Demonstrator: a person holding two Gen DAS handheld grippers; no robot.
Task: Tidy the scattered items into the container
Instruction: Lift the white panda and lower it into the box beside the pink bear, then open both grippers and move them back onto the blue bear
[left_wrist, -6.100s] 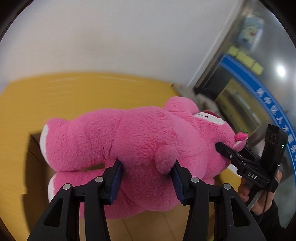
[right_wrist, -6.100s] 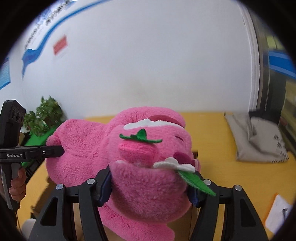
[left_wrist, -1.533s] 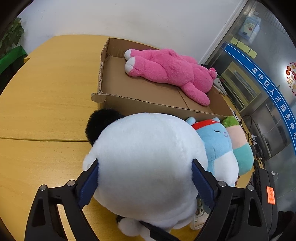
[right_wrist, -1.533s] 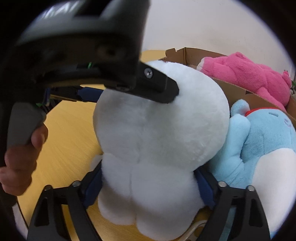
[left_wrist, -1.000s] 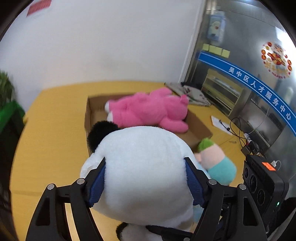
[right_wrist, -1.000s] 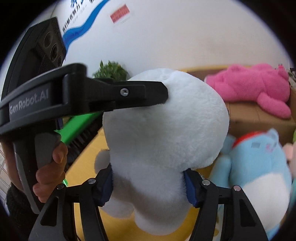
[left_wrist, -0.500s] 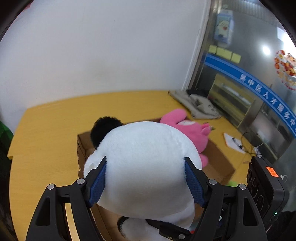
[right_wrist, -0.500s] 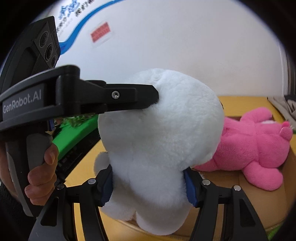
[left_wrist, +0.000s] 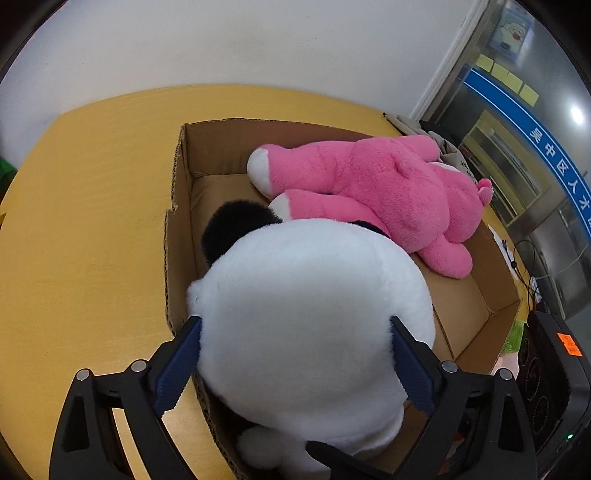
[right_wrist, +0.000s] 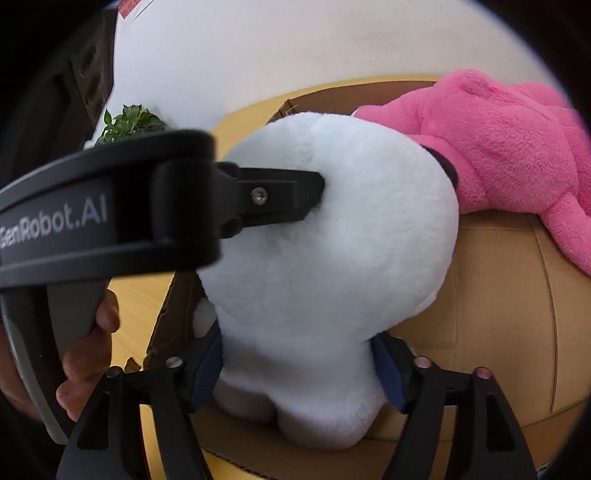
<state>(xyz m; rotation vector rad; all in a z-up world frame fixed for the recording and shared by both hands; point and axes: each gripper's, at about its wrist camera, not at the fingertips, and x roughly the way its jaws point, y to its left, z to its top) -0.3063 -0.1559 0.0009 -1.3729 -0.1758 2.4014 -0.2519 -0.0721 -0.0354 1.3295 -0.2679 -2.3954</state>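
A white panda plush with a black ear is held by both grippers inside the near left corner of the open cardboard box. My left gripper is shut on its round head. My right gripper is shut on its lower body, and the left gripper's finger presses into the head from the left. A pink bear plush lies face down along the box's far side, also seen in the right wrist view, touching the panda.
The box sits on a yellow wooden table. A green plant stands beyond the table's left edge. A grey cloth lies behind the box. Glass doors with a blue band are at the right.
Both grippers have carried the panda forward and down from above the table into the box, beside the pink bear. The blue and green plush toys have left the view.
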